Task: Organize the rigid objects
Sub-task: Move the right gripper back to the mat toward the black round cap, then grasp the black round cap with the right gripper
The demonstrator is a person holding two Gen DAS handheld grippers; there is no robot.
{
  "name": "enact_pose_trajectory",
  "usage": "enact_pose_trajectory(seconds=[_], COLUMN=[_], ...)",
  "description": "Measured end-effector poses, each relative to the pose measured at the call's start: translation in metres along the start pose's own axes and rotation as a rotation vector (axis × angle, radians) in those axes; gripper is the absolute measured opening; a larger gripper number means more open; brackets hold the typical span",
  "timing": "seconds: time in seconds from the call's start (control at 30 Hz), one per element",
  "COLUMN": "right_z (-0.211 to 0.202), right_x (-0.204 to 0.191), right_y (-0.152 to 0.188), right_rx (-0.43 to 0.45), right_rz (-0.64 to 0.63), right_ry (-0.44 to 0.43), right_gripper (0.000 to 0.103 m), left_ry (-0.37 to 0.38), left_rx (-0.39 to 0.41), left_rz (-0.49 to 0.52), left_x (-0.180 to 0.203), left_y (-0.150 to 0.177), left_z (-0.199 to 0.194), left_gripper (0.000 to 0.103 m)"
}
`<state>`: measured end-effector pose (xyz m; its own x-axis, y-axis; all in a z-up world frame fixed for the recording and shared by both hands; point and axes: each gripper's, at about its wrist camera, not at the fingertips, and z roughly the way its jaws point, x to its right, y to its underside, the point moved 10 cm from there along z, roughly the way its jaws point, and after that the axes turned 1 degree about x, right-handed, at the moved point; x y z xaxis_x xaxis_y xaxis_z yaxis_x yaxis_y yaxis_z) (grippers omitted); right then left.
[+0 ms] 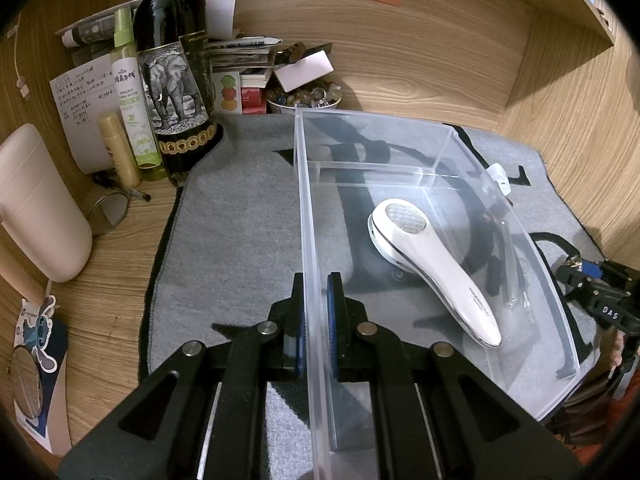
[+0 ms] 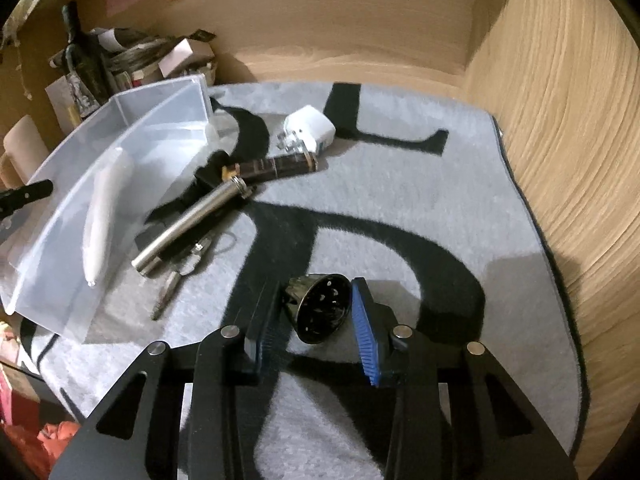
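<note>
Nearest the lens, the left gripper (image 1: 316,320), black with blue pads, pinches the near wall of a clear rectangular plastic bin (image 1: 310,216), one finger outside and one inside. The bin stands on a grey felt mat with large black lettering (image 1: 240,216) spread over a wooden desk (image 1: 420,80). Inside the bin, on its floor, lies a white handheld device with a round honeycomb-patterned head (image 1: 428,264). At the back left of the desk stand a dark wine bottle with an elephant label (image 1: 172,80), a pale green spray bottle (image 1: 130,92) and a cream rounded container (image 1: 40,204). In the right wrist view, the right gripper (image 2: 316,316) has its jaws around a small black cone-shaped perforated part (image 2: 318,306) lying on the mat; whether the pads press it cannot be told. Beyond it, just beside the bin's outer wall, lie a silver metal cylinder (image 2: 188,224), a dark brown banded stick (image 2: 272,168), a white plug adapter (image 2: 308,132) and a small metal key-like piece (image 2: 168,292).
</note>
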<state>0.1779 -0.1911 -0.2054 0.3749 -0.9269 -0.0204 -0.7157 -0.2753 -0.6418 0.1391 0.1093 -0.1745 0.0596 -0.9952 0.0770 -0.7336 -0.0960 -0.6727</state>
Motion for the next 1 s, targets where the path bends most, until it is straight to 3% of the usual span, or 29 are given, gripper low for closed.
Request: enact_pose_trajectory(seconds=[0.5, 1.0], right_z=[-0.036, -0.05], right_x=[-0.027, -0.107], right_y=[-0.062, -0.118], right_rx=[0.17, 0.291], right_rz=[-0.039, -0.177], right_ry=[-0.024, -0.148], right_gripper=[0.032, 0.032], left_ry=[0.009, 0.019], left_rx=[0.006, 0.015], left_rz=[-0.006, -0.012], left_x=[0.002, 0.003], left_y=[0.0, 0.0], left_z=[0.001, -0.001], left_gripper=[0.007, 0.007])
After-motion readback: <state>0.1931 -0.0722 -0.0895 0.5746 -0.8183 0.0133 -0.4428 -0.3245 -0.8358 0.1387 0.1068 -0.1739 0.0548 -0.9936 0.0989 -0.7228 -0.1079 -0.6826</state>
